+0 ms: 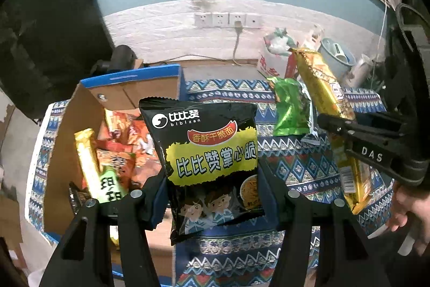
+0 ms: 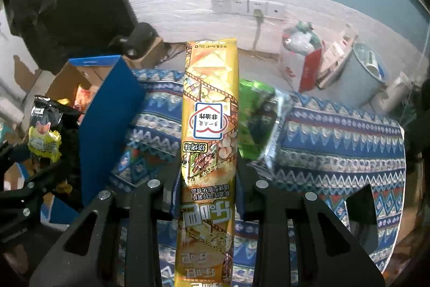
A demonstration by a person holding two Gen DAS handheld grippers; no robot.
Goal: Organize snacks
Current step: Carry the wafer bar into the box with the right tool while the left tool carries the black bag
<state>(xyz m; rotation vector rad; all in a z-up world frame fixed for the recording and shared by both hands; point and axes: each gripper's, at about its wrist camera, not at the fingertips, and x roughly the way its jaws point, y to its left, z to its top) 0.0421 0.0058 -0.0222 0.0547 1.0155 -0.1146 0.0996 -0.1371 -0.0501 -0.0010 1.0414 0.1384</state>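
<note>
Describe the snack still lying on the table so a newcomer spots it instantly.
On the blue patterned tablecloth, right of the cardboard box, lies a green foil packet. It is the only snack left on the cloth and the only green one.

snack box (image 1: pixel 67 131) left of green packet (image 1: pixel 291 109), apparently on table (image 1: pixel 295 168).

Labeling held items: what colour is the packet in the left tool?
Black packet with a yellow band and red label; clearest in the left wrist view.
</note>
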